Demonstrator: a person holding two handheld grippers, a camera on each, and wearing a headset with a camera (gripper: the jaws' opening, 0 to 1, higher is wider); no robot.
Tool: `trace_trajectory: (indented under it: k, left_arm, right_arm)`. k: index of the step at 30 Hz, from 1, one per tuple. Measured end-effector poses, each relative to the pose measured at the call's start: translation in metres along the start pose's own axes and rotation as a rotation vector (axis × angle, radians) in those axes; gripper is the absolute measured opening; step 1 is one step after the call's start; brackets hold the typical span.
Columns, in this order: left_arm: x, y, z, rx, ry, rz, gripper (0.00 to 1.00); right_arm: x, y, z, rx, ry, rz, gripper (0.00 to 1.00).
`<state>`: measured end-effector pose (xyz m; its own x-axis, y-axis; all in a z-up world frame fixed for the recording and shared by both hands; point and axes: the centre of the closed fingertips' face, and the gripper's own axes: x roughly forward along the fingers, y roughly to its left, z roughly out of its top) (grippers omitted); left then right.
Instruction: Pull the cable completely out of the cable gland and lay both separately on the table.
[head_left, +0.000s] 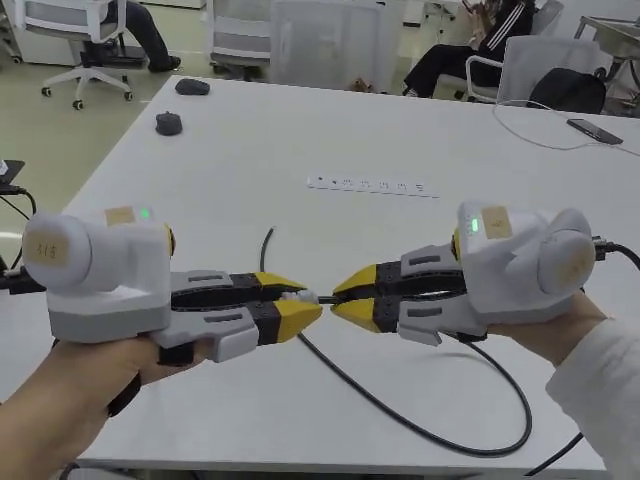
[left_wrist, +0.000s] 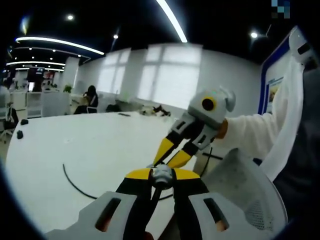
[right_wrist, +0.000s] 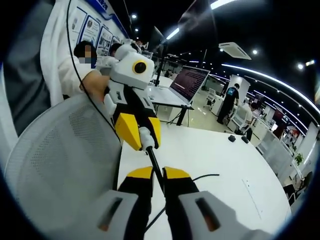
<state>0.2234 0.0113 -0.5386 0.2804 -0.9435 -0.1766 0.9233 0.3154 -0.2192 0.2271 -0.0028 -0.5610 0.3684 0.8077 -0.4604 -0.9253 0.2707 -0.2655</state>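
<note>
Two grippers meet tip to tip above the bench (head_left: 300, 140). The left gripper (head_left: 300, 305) is clamped on the pale cable gland (head_left: 296, 296), held in the air. The right gripper (head_left: 345, 298) is closed on the black cable (head_left: 420, 425) just beside the gland, where the cable enters it. Only a short stretch of cable shows between the tips, so it does not look free yet. The rest of it loops over the bench below the right gripper. I judge the pull barely begun: drawing the cable fully out and laying both parts down apart remain.
</note>
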Motion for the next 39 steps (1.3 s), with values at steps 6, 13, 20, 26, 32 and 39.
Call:
trace_trajectory:
  k: [6,13,20,26,32,39]
  left_arm:
    - [-0.001,0.000,0.001,-0.009,-0.009,0.000,0.16]
    - [-0.001,0.001,0.001,-0.023,-0.015,0.001,0.16]
    - [-0.001,0.000,0.001,-0.024,-0.016,-0.004,0.16]
    - [-0.003,0.000,0.004,-0.028,-0.031,-0.003,0.16]
    - [-0.002,-0.001,0.005,-0.029,-0.036,-0.010,0.16]
    - [-0.001,-0.003,0.004,-0.025,-0.027,-0.018,0.16]
  right_arm:
    - [-0.004,-0.002,-0.006,0.020,0.002,-0.018,0.05]
    - [-0.012,-0.007,-0.019,0.058,0.014,-0.044,0.05]
    - [-0.020,-0.012,-0.031,0.102,0.019,-0.073,0.05]
    - [-0.030,-0.019,-0.044,0.136,0.034,-0.107,0.05]
    - [-0.037,-0.021,-0.055,0.167,0.051,-0.131,0.05]
    - [-0.039,-0.019,-0.060,0.190,0.058,-0.138,0.05]
